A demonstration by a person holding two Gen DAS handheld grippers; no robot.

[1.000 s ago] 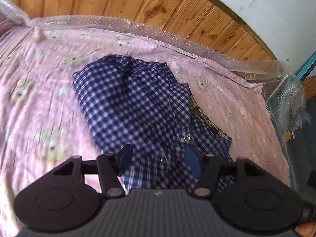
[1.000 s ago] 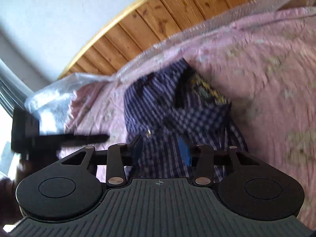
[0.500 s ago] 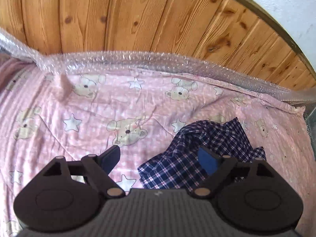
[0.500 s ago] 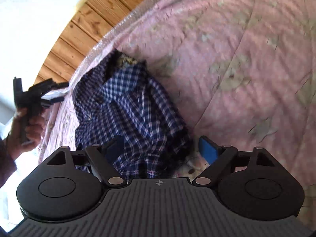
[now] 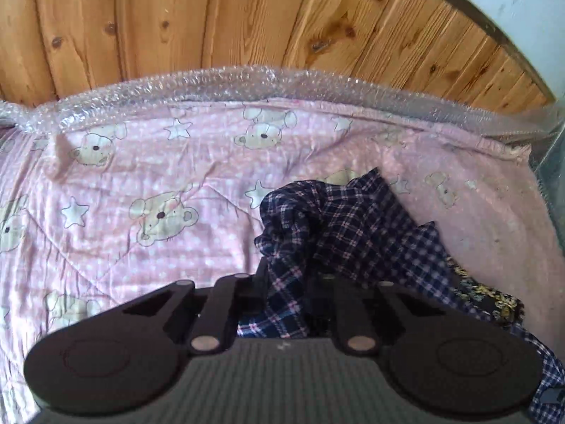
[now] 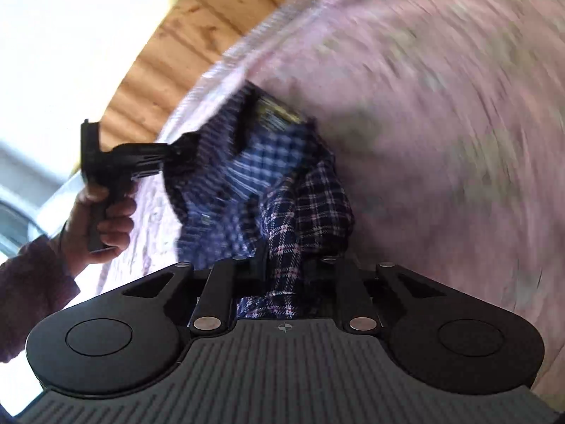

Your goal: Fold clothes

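My left gripper (image 5: 284, 282) pinches a bunched fold of the plaid shirt (image 5: 353, 226), lifted off the pink quilt (image 5: 141, 162). My right gripper (image 6: 284, 275) clamps another fold of the same shirt (image 6: 282, 183), which hangs between both. Farther off, bubble wrap (image 5: 212, 84) edges the quilt below the wooden headboard (image 5: 212, 17).

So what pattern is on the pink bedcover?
The bedcover is pink with white dots, cream teddy bears and white stars. The left wrist view shows it best.
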